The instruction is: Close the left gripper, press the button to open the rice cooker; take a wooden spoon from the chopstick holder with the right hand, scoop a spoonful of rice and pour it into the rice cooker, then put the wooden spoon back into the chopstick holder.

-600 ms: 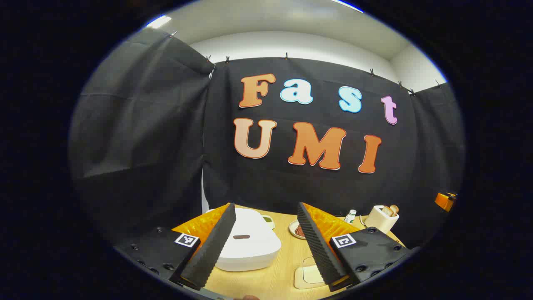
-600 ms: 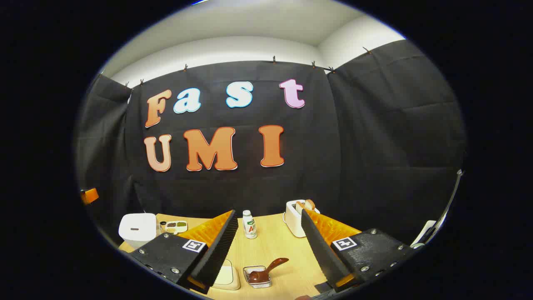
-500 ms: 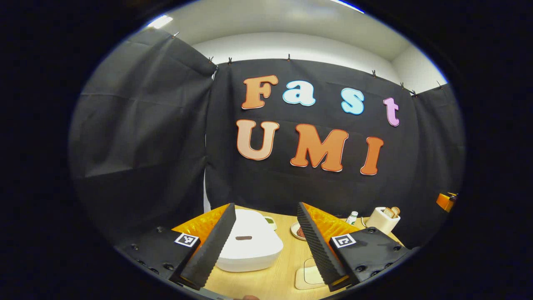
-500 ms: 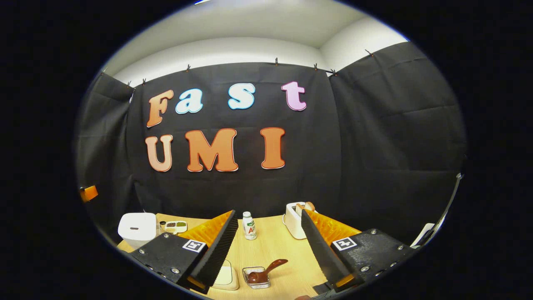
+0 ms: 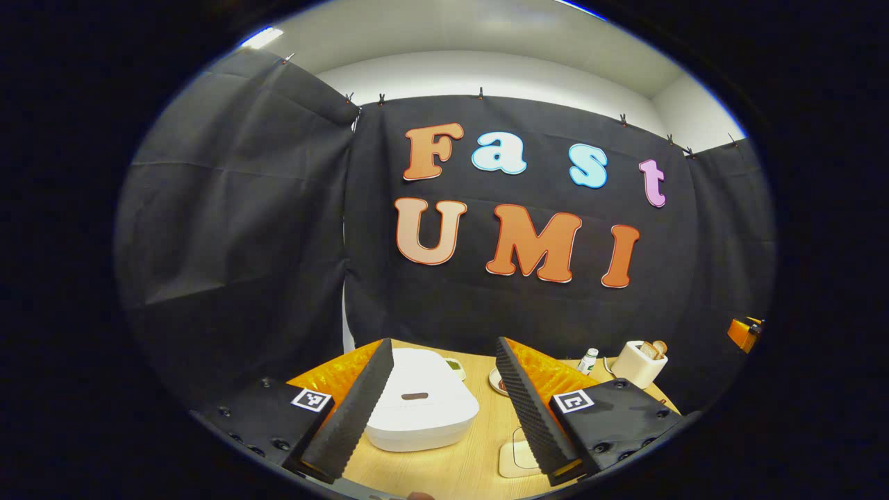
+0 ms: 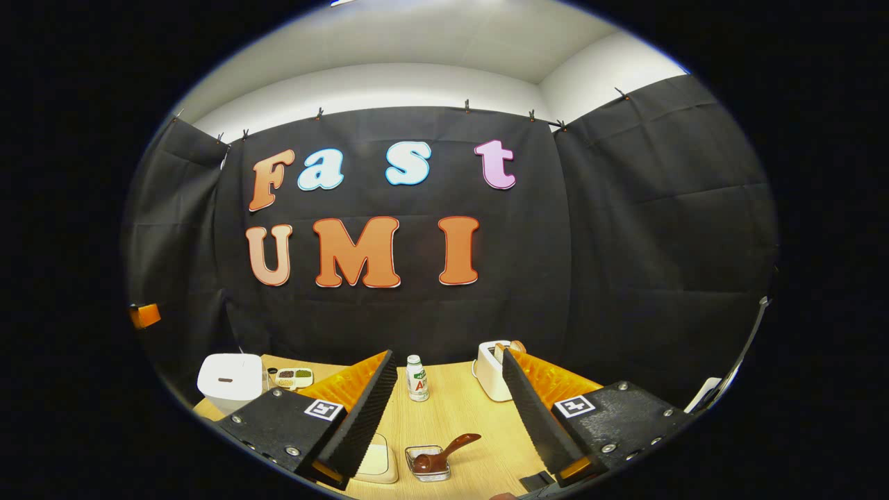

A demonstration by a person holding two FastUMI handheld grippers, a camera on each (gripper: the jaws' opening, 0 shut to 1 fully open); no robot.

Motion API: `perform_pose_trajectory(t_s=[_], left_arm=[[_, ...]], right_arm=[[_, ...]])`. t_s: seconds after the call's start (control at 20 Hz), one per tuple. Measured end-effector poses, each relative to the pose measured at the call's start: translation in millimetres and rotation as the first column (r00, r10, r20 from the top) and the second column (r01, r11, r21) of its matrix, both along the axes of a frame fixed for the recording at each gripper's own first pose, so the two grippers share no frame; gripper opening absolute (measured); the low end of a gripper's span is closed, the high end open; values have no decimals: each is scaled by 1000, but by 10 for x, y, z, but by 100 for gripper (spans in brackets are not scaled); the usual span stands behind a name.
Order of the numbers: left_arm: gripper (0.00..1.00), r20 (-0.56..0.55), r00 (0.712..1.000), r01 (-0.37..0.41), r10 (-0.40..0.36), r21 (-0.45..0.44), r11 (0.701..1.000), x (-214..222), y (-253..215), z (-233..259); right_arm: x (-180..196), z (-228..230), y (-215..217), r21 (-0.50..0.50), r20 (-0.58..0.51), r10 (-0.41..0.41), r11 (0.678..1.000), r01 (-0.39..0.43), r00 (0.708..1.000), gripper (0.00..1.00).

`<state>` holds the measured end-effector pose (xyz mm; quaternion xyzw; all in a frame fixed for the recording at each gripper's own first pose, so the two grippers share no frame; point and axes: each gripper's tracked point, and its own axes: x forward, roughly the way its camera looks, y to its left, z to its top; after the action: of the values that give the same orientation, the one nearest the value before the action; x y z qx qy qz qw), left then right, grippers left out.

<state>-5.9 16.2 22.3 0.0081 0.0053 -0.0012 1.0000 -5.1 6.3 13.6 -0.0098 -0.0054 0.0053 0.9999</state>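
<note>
1. L gripper (image 5: 437,410): jaws wide apart, nothing held, hangs above the table (image 5: 444,472) w/ the rice cooker (image 5: 420,410) seen between its fingers.
2. Cooker: lid down, dark button (image 5: 414,396) on top. Likely rigid, smooth plastic; button prob needs a firm push w/ jaws together, centred.
3. R gripper (image 6: 448,410): also apart, empty. Wooden spoon (image 6: 444,455) sits in a small holder (image 6: 427,469) near it; slim, stiff, light; take it by the handle.

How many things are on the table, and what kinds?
Rice cooker: 1
Toaster: 1
Small bottle: 1
Wooden spoon: 1
Small clear holder under the spoon: 1
Compartment dish: 1
Cream square dish: 1
Total: 7
</note>
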Motion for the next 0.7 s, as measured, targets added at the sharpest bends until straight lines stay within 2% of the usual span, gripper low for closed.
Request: perform_pose_trajectory(t_s=[0.15, 0.2, 0.5, 0.55, 0.6, 0.7], left_arm=[[97, 12, 1000, -10, 10, 13, 1000, 16, 36, 92], [100, 10, 1000, -13, 13, 17, 1000, 24, 48, 97], [100, 1, 1000, 4, -4, 17, 1000, 53, 30, 102], [100, 3, 1000, 9, -9, 20, 1000, 48, 19, 102], [100, 5, 1000, 16, -16, 19, 1000, 51, 1, 116], [97, -4, 1000, 25, -25, 9, 1000, 92, -12, 102]], right_arm=[[2, 19, -13, 1, 2, -11, 1000, 11, 1000, 95], [5, -3, 3, 4, -4, -10, 1000, 10, 1000, 95], [17, -13, -6, 8, -11, -15, 1000, 15, 1000, 95], [14, -19, -10, 13, -10, -16, 1000, 16, 1000, 100], [19, -7, -23, 20, -4, -22, 1000, 22, 1000, 95], [40, -5, -26, 30, -4, -27, 999, 27, 1000, 95]])
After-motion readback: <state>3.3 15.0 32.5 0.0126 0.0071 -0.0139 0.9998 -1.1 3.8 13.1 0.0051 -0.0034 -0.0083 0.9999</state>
